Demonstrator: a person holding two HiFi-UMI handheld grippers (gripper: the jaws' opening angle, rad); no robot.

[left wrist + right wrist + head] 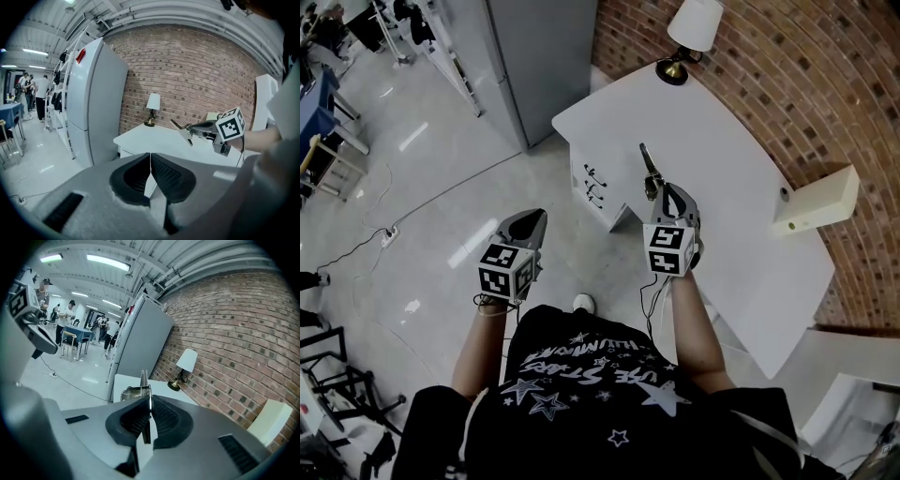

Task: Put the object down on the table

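**A:** While the right forearm stretches forward, where does the right gripper [659,190] sit?

**B:** It sits over the white table [727,141], roughly level, with its marker cube facing back toward the person. Its jaws are clamped on a slim metal object [650,167], which pokes out ahead of them in the air above the tabletop.

**A:** And the left gripper [536,219]?

**B:** It is lower and to the left, elbow bent, over the glossy pale floor [422,187]. Its 2 ribbed black pads are pressed together with nothing between them.

**A:** What is the object like?

**B:** It is shiny grey metal, with a narrow flat strip at the front and a broader rounded part near the jaws. The pads cover its rear, so I cannot tell what sort of tool it is.

**A:** Anything else on the table?

**B:** A lamp [692,28] with a pale shade and a brass base stands at the far corner by the brick wall [806,66]. A cream box [820,199] lies at the right edge. Dark drawer handles [593,178] show on the front. The right arm hides part of the table's near end.
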